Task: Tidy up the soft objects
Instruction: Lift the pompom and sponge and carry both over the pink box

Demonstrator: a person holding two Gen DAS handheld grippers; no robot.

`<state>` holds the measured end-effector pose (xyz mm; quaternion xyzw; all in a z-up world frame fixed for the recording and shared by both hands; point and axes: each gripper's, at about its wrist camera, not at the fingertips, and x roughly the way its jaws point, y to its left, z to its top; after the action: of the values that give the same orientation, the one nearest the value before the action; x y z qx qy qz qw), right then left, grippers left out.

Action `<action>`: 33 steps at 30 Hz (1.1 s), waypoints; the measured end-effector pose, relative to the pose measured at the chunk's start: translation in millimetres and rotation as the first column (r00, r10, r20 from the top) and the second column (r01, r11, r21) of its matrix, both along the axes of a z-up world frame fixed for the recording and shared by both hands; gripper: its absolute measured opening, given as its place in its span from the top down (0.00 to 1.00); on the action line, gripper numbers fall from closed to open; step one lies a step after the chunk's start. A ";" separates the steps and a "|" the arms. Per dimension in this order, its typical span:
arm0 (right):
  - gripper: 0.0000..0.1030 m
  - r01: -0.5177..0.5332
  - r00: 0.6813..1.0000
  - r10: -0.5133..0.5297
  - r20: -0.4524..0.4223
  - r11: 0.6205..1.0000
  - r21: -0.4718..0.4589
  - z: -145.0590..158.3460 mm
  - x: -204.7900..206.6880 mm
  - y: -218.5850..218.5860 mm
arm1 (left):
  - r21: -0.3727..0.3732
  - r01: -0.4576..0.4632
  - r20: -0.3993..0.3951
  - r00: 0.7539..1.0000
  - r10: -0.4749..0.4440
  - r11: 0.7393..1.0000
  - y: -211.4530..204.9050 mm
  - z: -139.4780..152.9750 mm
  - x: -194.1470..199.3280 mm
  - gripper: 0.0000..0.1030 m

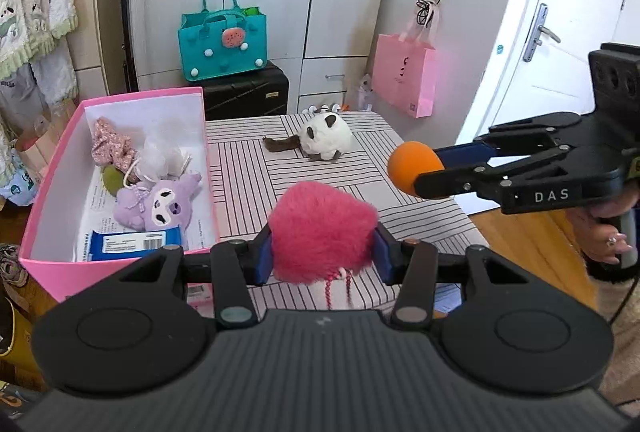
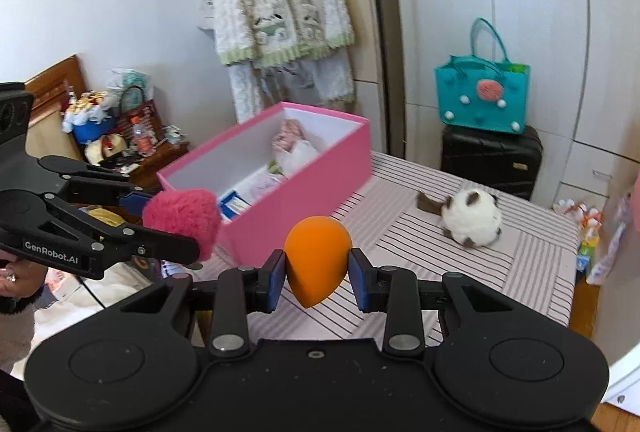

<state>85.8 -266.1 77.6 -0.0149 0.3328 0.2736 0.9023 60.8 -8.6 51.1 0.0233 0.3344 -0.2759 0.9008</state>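
The left gripper (image 1: 323, 255) is clamped on a fluffy pink pom-pom (image 1: 322, 232), held above the striped table (image 1: 424, 220). At its 2 o'clock in the left wrist view, the right gripper (image 2: 317, 278) squeezes an orange egg-shaped sponge (image 2: 317, 264) between its blue pads. The pink box (image 1: 120, 272) sits at 10 o'clock and holds a purple plush (image 1: 156, 204) and a blue packet (image 1: 134, 244). A white plush (image 1: 326, 138) lies on the table at 12 o'clock, apart from the box.

I see my black linkage grippers, left gripper (image 1: 323, 254) and right gripper (image 2: 317, 278), with blue pads (image 2: 277, 282), silver rivets, white "DAS" lettering.
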 end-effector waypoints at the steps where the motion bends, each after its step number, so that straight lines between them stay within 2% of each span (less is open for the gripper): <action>1: 0.62 -0.011 1.000 0.011 0.004 1.000 0.003 3.0 -1.6 2.4 | 0.002 0.000 0.003 1.000 0.000 1.000 3.9 4.1 -1.8 0.54; 7: 0.62 -0.087 0.996 0.086 0.037 0.996 0.019 24.2 0.5 27.5 | 0.021 -0.033 0.054 0.998 0.031 0.999 32.3 29.8 -7.8 0.54; 11: 0.62 -0.143 0.987 0.141 0.071 0.989 0.023 34.6 9.9 46.8 | 0.039 -0.093 0.100 0.991 0.089 0.995 57.5 38.2 -1.5 0.54; 16: 0.62 -0.206 0.975 0.201 0.089 0.978 0.043 34.3 35.0 71.7 | 0.006 -0.186 0.097 0.978 0.185 0.982 95.3 25.4 21.8 0.54; 19: 0.61 -0.224 0.971 0.220 0.089 0.974 0.033 28.6 52.6 89.0 | 0.027 -0.228 0.088 0.970 0.225 0.973 110.1 11.8 45.3 0.54; 23: 0.61 -0.229 0.970 0.228 0.090 0.973 0.009 16.2 78.0 110.4 | 0.086 -0.260 0.064 0.965 0.255 0.962 114.2 -9.2 82.7 0.54; 25: 0.61 -0.228 0.970 0.227 0.088 0.974 0.006 9.0 91.6 120.0 | 0.147 -0.261 0.064 0.965 0.254 0.954 108.5 -21.5 102.5 0.54; 28: 0.61 -0.230 0.971 0.229 0.072 0.973 0.006 -1.5 111.5 132.4 | 0.275 -0.248 0.077 0.969 0.235 0.929 96.7 -37.2 127.9 0.54; 33: 0.61 -0.216 0.976 0.215 0.025 0.976 0.024 -20.2 138.6 141.1 | 0.370 -0.228 0.106 0.973 0.203 0.901 88.2 -49.2 153.3 0.54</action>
<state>224.5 -125.0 57.4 -0.0422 0.3155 0.3739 0.8711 214.1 79.6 1.9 0.1690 0.3525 -0.1036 0.9146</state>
